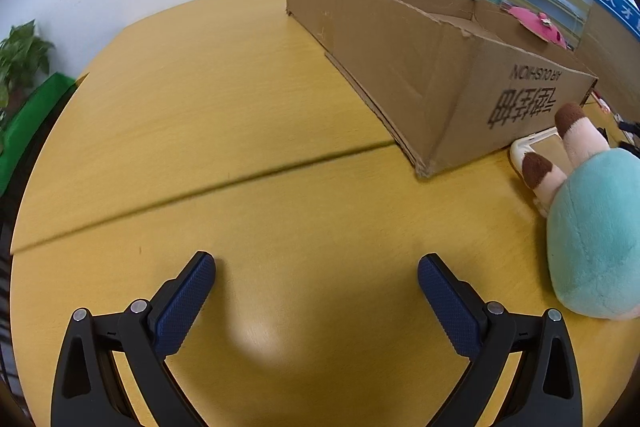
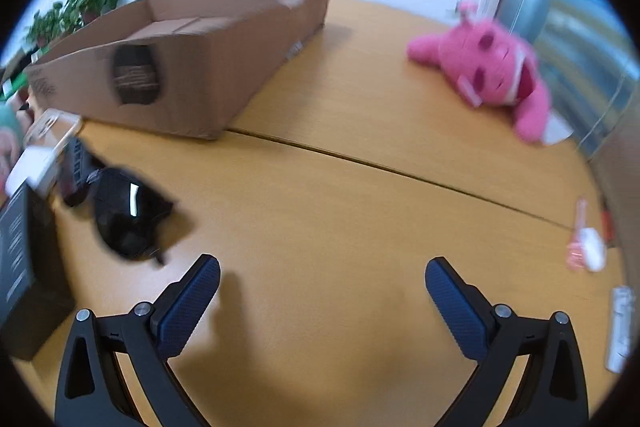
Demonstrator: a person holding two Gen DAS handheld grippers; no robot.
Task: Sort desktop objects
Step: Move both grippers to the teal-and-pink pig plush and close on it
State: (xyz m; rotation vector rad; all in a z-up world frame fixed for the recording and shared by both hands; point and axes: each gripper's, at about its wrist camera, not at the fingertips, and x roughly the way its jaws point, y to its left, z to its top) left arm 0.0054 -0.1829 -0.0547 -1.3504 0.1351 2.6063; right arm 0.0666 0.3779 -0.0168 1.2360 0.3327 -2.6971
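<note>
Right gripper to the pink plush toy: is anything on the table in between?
Nothing visible. The right gripper is open over bare table, and only the tabletop with its seam lies between it and the pink plush toy. The sunglasses and cardboard box sit off to the left.

Table (image 1: 240, 115) yellow-orange wood grain. Box (image 1: 400, 67) brown, black print. Plush toy (image 1: 596, 239) teal, brown-tipped cream ears. Second toy (image 2: 496, 75) pink. Blurred sunglasses (image 2: 128, 215), probably black.

Bright, even room light leaves soft shadows and a pale glare patch on the table (image 1: 256, 339). The right wrist view is motion-blurred; fisheye edges bend and darken.
</note>
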